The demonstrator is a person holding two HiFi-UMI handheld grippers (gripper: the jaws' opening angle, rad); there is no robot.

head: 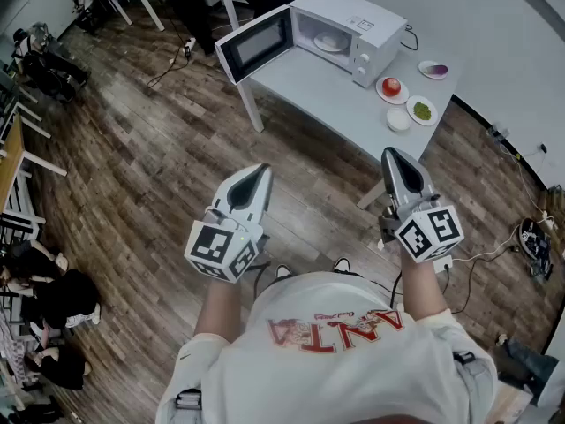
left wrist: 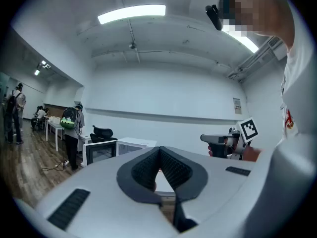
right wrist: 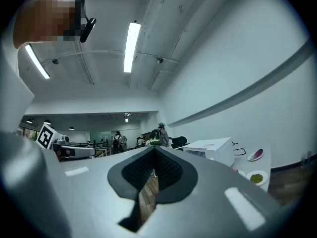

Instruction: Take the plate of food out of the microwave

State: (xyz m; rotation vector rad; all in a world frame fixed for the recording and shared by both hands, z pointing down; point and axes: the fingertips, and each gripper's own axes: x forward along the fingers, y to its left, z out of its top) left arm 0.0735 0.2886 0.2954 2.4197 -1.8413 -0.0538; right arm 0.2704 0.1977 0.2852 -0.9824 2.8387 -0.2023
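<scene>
A white microwave stands on a white table, its door swung open to the left. Inside it lies a white plate; what is on it I cannot make out. Both grippers hang level over the wooden floor, well short of the table. My left gripper is shut and empty; its own view shows the jaws meeting, with the microwave far ahead. Over to the right, my right gripper is shut on nothing, its jaws together, the microwave off to its right.
To the right of the microwave the table holds a plate with a red food, a plate of green food, a small white bowl and a purple dish. Cables trail on the floor. People stand at desks behind.
</scene>
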